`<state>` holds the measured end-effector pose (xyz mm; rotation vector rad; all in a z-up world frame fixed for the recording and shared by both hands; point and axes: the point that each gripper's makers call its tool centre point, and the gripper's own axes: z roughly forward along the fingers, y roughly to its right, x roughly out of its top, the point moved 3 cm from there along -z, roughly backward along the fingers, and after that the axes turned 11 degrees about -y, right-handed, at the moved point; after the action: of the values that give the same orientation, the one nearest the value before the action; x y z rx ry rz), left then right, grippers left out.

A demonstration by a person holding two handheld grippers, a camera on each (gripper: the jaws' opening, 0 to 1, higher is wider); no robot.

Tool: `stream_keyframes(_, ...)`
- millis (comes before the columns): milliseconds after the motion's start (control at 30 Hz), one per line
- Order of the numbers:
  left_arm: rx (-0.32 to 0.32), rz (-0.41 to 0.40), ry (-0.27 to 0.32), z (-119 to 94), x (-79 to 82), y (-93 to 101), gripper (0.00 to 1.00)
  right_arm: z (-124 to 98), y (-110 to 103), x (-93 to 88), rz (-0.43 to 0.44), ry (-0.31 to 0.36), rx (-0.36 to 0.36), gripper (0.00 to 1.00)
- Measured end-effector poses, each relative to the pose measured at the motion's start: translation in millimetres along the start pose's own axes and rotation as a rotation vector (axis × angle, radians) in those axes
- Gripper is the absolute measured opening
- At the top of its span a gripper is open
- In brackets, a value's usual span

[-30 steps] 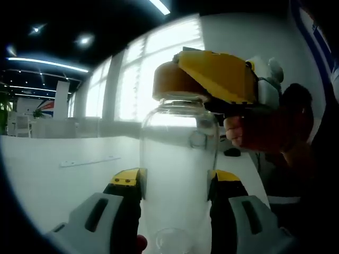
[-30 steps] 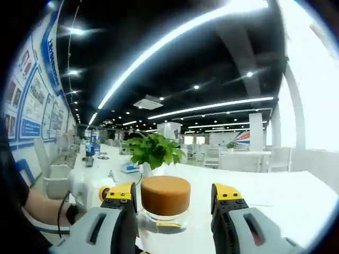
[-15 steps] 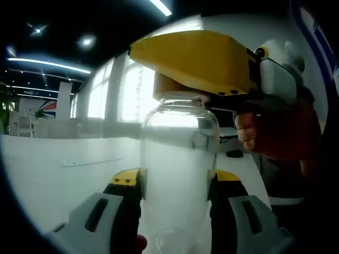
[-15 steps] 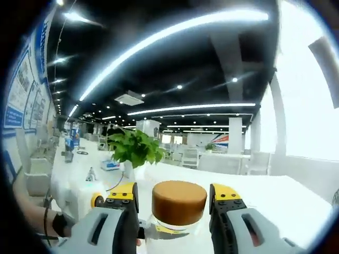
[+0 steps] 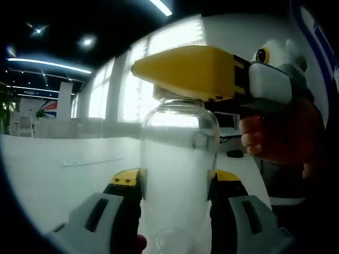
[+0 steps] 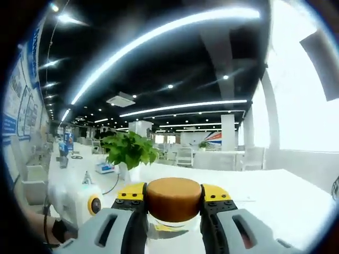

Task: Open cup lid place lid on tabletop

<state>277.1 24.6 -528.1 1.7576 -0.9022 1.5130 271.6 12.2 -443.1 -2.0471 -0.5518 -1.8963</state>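
Observation:
A clear glass cup stands upright between the jaws of my left gripper, which is shut on its body. In the left gripper view my right gripper comes in from the right, held by a hand, and its yellow jaw covers the cup's top. In the right gripper view the round brown lid sits on the cup's glass neck. My right gripper is shut on the lid, one yellow-tipped jaw pressing each side. The white body of my left gripper shows at the lower left.
A white tabletop stretches left and behind the cup, with a thin flat strip lying on it. A potted green plant and small items stand further along the table. Bright windows run along the far wall.
My right gripper has moved in over the cup's top and its jaws have gone from wide apart to shut on the brown lid. The left gripper and cup have stayed still.

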Motion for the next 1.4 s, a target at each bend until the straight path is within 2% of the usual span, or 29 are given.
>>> stream_keyframes(133, -0.003, 0.002, -0.002, -0.1, -0.2, 0.5, 0.4, -0.4, 0.0, -0.1, -0.007, 0.002, 0.007, 0.33)
stream_keyframes(267, -0.007, 0.004, -0.005, -0.3, -0.4, 1.2, 0.4, -0.5, 0.2, 0.2, -0.015, 0.001, 0.055, 0.33)
stream_keyframes(400, -0.015, 0.004, -0.009, -0.5, -0.6, 1.1, 0.4, -0.3, 0.0, 0.3, 0.011, -0.005, 0.154, 0.33)
stream_keyframes(500, -0.019, 0.005, -0.011, -0.3, -0.6, 1.2, 0.4, 0.1, -0.5, -0.1, -0.011, -0.004, 0.209, 0.33)
stream_keyframes(700, -0.02, 0.007, -0.017, -0.4, -0.7, 1.6, 0.4, 0.8, -3.1, 0.5, -0.05, -0.007, 0.373, 0.32)
stream_keyframes(800, -0.022, 0.008, -0.02, -0.3, -0.8, 1.7, 0.4, 1.0, -3.2, 1.0, -0.071, 0.005, 0.45, 0.32)
stream_keyframes(900, -0.025, 0.009, -0.022, -0.3, -1.1, 1.9, 0.4, 1.7, -3.0, 0.8, -0.056, 0.021, 0.535, 0.32)
stream_keyframes(967, -0.027, 0.009, -0.023, -0.2, -1.2, 1.9, 0.4, 2.3, -1.7, 0.5, -0.054, 0.022, 0.56, 0.32)
stream_keyframes(1033, -0.028, 0.01, -0.025, -0.1, -1.4, 1.2, 0.4, 1.6, -3.3, 1.1, -0.102, 0.046, 0.617, 0.32)
stream_keyframes(1167, -0.03, 0.01, -0.027, 0.0, -1.4, 0.4, 0.4, 2.6, -2.9, 1.2, -0.099, 0.059, 0.728, 0.32)
stream_keyframes(1300, -0.035, 0.011, -0.028, 0.3, -1.5, 0.1, 0.4, 4.4, -1.6, 1.8, -0.108, 0.061, 0.795, 0.32)
stream_keyframes(1400, -0.038, 0.01, -0.028, 0.8, -1.3, -0.5, 0.4, 4.2, -2.2, 2.8, -0.128, 0.059, 0.818, 0.32)
